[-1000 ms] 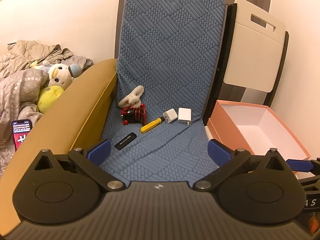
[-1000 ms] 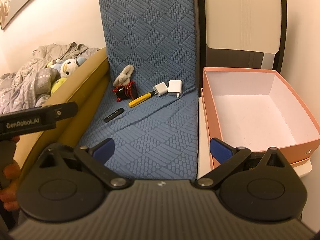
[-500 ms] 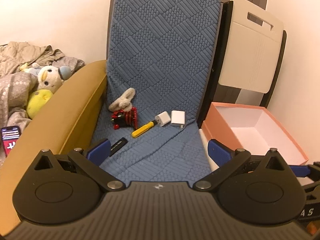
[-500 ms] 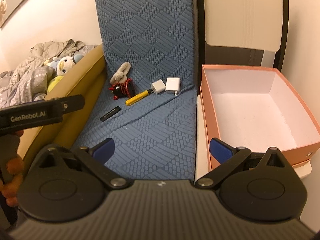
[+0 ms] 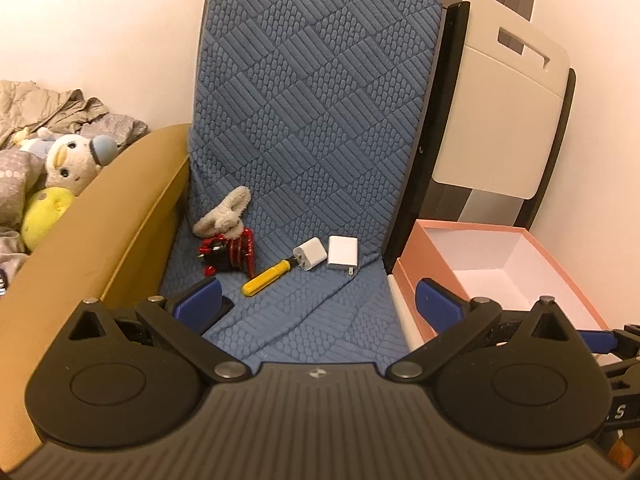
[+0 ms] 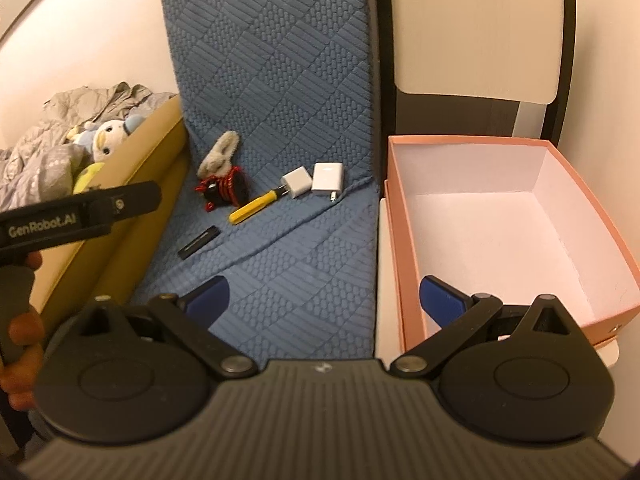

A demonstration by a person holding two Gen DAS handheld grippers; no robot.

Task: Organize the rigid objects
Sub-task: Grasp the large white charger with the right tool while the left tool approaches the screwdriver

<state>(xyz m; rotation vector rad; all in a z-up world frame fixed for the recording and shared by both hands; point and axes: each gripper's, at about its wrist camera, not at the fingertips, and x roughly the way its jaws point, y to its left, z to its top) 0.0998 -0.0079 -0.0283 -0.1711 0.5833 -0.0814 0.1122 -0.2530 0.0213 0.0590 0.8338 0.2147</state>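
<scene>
Yellow screwdriver (image 6: 253,205), two white chargers (image 6: 296,181) (image 6: 328,176), red-and-black toy (image 6: 221,187) and black stick (image 6: 199,242) strewn near the blue cushion's (image 6: 280,92) back edge. Pink box (image 6: 516,216) just beside its right edge, open-topped. Left gripper (image 5: 316,298) and right gripper (image 6: 325,300) both spread wide, holding nothing.

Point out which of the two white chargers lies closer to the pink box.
The flatter white charger with metal prongs pointing toward the camera. The other, cube charger touches the yellow screwdriver, farther from the pink box.
</scene>
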